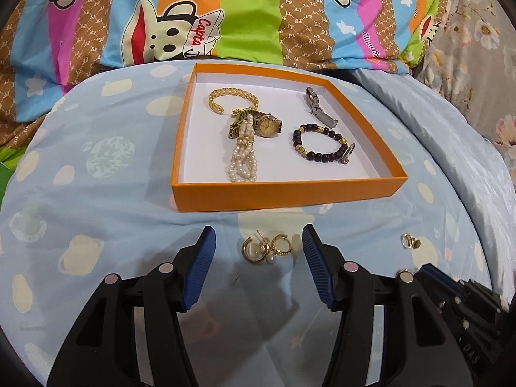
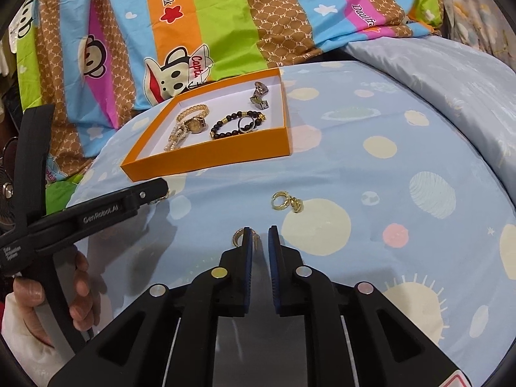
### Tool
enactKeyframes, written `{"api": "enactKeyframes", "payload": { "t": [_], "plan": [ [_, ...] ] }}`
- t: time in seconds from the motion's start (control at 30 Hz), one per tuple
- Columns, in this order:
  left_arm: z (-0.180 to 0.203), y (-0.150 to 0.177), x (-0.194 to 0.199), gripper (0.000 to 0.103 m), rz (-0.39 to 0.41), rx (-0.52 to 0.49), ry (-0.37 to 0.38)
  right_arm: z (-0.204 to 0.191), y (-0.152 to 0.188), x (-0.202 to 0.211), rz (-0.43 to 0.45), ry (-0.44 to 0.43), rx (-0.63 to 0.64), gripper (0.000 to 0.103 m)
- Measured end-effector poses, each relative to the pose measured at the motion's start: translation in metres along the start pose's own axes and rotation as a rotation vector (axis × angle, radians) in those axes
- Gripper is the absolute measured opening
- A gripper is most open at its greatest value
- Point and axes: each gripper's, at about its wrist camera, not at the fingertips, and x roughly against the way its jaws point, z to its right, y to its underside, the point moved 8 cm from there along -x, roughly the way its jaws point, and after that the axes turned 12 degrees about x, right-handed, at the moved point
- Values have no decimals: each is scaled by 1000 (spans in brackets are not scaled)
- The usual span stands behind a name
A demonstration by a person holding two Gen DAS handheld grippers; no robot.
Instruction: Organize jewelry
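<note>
Gold earrings lie on the bed's blue sheet before the orange box, between the released left gripper. The right gripper, slightly parted, grasps nothing beside a ring.

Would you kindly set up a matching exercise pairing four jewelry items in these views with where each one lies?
Items:
1. pearl strand
2. dark bead bracelet
3. gold hoop earrings
4. gold cuff bangle

Places:
A. on the blue sheet, between the open fingers of the left gripper
B. in the orange box, far left corner
C. in the box, right half, with a silver ring against it
D. in the box, left half, trailing toward the near wall

Pairs: 1-D, 2-C, 3-A, 4-B
</note>
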Motion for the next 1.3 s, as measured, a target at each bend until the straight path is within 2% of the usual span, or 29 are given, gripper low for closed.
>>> {"api": "enactKeyframes", "payload": {
  "t": [0.07,0.1,0.23,0.3,0.33,0.37,0.6,0.7,1.07,1.3],
  "plan": [
    [2,-1,-1,50,5,-6,4,-4,-1,0,2,10,20,41],
    [2,-1,-1,49,8,-10,2,-6,-1,0,3,15,29,43],
    [5,1,-1,31,8,-26,20,-10,-4,-9,-24,18,42,43],
    [5,2,0,31,8,-27,23,-11,-5,-12,-30,21,49,37],
    [4,2,1,31,9,-25,29,-12,-5,-13,-34,20,55,25],
    [4,2,1,31,10,-22,31,-13,-4,-14,-38,19,57,18],
    [4,4,5,30,15,-19,52,-12,-5,-10,-15,12,47,17],
    [6,7,7,16,15,-34,62,-12,-5,-10,-12,6,39,17],
    [11,15,22,16,47,-51,92,-10,-6,-8,3,-10,20,17],
    [10,24,43,16,62,-36,111,-10,-11,2,45,-1,26,17]
  ]
}}
